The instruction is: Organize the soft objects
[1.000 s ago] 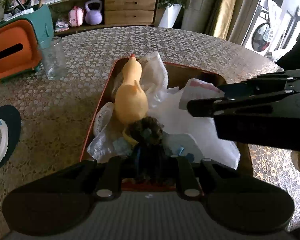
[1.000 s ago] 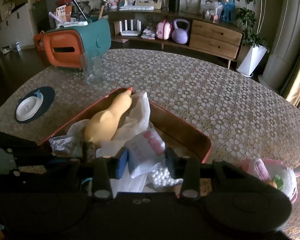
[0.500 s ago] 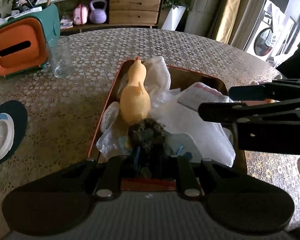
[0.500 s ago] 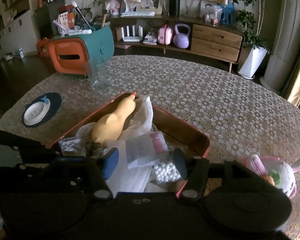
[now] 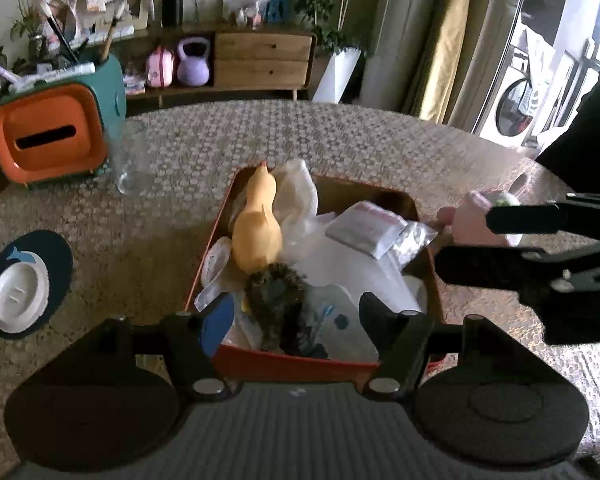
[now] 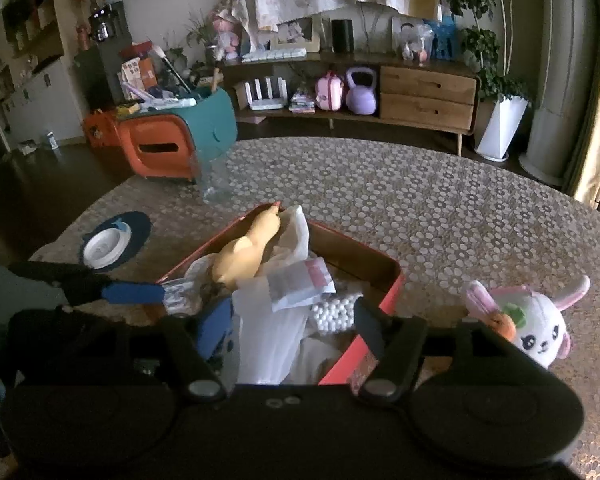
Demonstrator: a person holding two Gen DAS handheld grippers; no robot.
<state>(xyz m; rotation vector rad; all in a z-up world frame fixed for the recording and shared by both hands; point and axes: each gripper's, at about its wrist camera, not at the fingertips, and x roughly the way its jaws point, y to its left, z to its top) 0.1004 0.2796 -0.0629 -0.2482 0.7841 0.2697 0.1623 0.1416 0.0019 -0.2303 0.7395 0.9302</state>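
Note:
A red tray (image 5: 324, 360) (image 6: 340, 364) on the table holds a yellow rubber duck (image 5: 258, 232) (image 6: 244, 256), a dark fuzzy scrunchie (image 5: 276, 288), white plastic bags (image 5: 340, 264) (image 6: 272, 332), a small white packet (image 5: 364, 226) (image 6: 300, 280) and white beads (image 6: 332, 312). My left gripper (image 5: 296, 320) is open and empty above the tray's near edge, over the scrunchie. My right gripper (image 6: 292, 324) is open and empty above the bags. A white and pink plush rabbit (image 6: 536, 320) (image 5: 476, 224) lies on the table right of the tray.
An orange and teal tissue box (image 5: 52, 136) (image 6: 172, 140) and a clear glass (image 5: 132, 160) (image 6: 216, 180) stand at the far left. A white dish on a dark blue coaster (image 5: 20, 288) (image 6: 108, 240) lies left of the tray.
Both grippers have opened and pulled back upward. The left let go of the scrunchie, the right let go of the white packet; both now lie in the tray.

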